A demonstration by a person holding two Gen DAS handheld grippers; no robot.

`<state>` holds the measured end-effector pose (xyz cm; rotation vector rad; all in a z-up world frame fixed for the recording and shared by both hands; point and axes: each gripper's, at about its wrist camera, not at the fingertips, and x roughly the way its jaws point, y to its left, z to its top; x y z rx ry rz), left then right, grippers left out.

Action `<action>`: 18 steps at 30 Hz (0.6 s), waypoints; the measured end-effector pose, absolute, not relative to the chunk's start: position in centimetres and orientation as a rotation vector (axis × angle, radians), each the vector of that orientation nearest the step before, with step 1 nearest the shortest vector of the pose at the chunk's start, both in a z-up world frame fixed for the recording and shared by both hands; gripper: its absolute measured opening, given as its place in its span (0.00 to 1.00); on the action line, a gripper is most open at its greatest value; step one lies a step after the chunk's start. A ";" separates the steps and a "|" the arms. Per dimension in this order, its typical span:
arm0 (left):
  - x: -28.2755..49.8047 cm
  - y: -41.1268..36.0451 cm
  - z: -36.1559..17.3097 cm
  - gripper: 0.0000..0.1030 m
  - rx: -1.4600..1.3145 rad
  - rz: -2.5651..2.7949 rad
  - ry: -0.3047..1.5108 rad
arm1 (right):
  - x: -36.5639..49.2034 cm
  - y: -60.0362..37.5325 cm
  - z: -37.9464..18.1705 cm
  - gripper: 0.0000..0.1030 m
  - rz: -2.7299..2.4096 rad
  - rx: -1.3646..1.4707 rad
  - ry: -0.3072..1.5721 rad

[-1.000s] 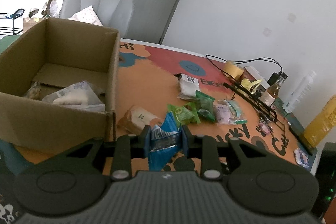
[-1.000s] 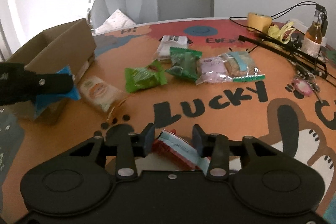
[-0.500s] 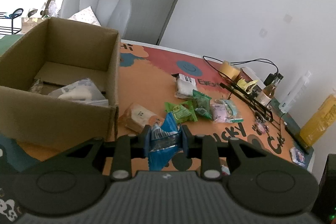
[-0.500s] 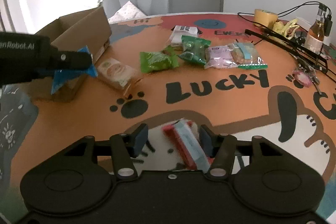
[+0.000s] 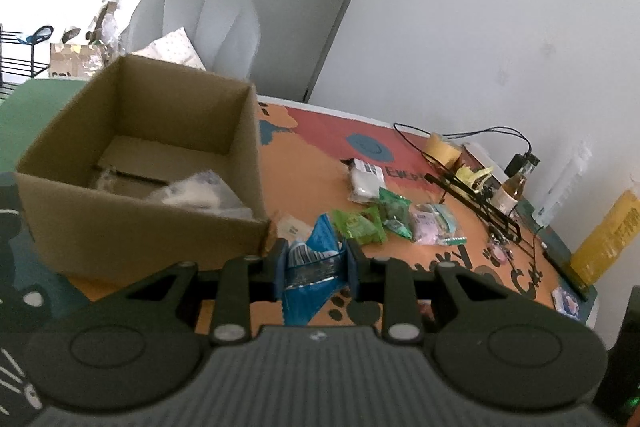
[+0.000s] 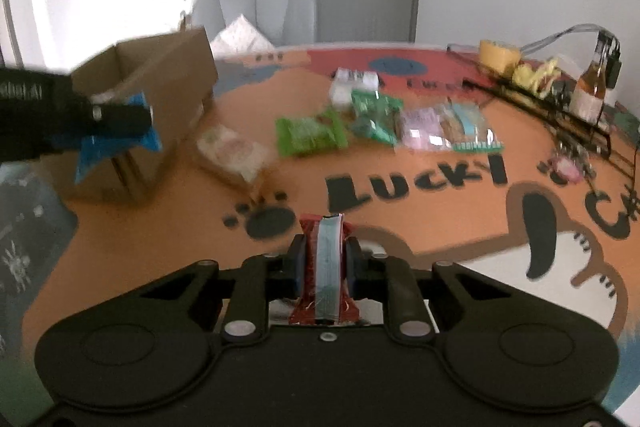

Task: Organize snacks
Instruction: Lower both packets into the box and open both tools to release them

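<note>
The left tool [image 5: 316, 269] is matt black plastic, ribbed on its body, and pinches a glossy, crinkled blue wrapper [image 5: 310, 273]. The right tool [image 6: 325, 267] is smooth black plastic with a faint sheen, closed on a shiny red packet [image 6: 326, 267]. At 10 o'clock of the left view, the box [image 5: 132, 195] is plain brown cardboard, matt and dry. The table [image 6: 420, 187] wears a smooth printed cover. Toward 1 o'clock lie glossy film packets [image 5: 360, 225], and a glass bottle [image 5: 510, 189] stands behind a black metal wire rack [image 5: 476, 201].
</note>
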<state>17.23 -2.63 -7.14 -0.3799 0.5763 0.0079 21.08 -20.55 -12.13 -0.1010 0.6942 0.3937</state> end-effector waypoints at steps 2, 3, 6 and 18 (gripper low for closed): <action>17.0 -2.1 -6.8 0.28 -0.381 0.013 0.566 | 21.2 -20.0 -11.2 0.18 0.401 -0.086 0.674; 16.9 -1.8 -6.6 0.28 -0.384 0.009 0.564 | 21.3 -19.8 -10.8 0.18 0.409 -0.081 0.665; 16.6 -1.3 -6.1 0.28 -0.381 0.007 0.558 | 21.5 -18.7 -9.7 0.18 0.429 -0.073 0.635; 15.5 0.8 -3.0 0.28 -0.352 0.020 0.486 | 21.3 -15.2 -6.3 0.18 0.515 -0.039 0.531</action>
